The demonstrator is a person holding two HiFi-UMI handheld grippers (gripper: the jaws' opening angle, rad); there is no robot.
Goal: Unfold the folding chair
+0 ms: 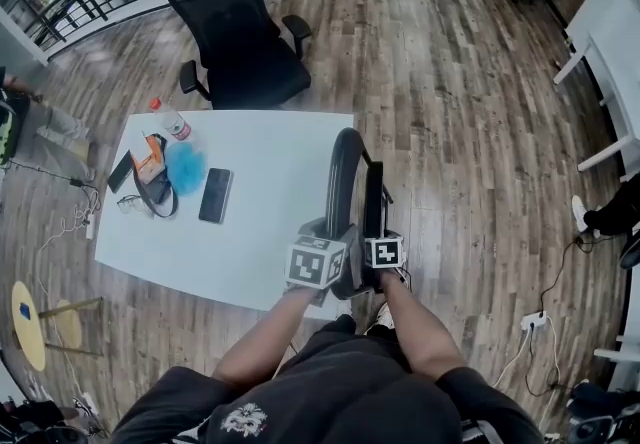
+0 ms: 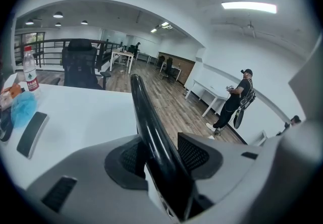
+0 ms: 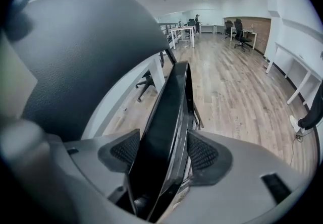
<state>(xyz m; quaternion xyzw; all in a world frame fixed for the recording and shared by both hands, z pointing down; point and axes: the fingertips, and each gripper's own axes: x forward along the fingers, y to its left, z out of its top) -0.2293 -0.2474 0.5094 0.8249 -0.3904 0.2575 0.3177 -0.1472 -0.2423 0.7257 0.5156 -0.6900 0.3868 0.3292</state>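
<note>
A black folding chair (image 1: 346, 177) stands folded beside the right edge of the white table (image 1: 270, 232), just in front of me. My left gripper (image 1: 333, 235) is shut on the chair's curved back tube (image 2: 143, 112), which runs up between the two pads in the left gripper view. Close beside it, my right gripper (image 1: 375, 234) is shut on the flat black seat panel (image 3: 169, 109), gripped edge-on between its pads (image 3: 204, 153). The chair's dark padded back (image 3: 86, 51) fills the upper left of the right gripper view. Its legs are hidden below my hands.
A black office chair (image 1: 240, 42) stands behind the table. On the table's left lie a water bottle (image 1: 172, 119), a blue puff (image 1: 186, 167), a phone (image 1: 215, 195) and glasses. White desks (image 1: 610, 62) line the right wall. A person (image 2: 241, 99) stands further off. Wood floor lies to the right.
</note>
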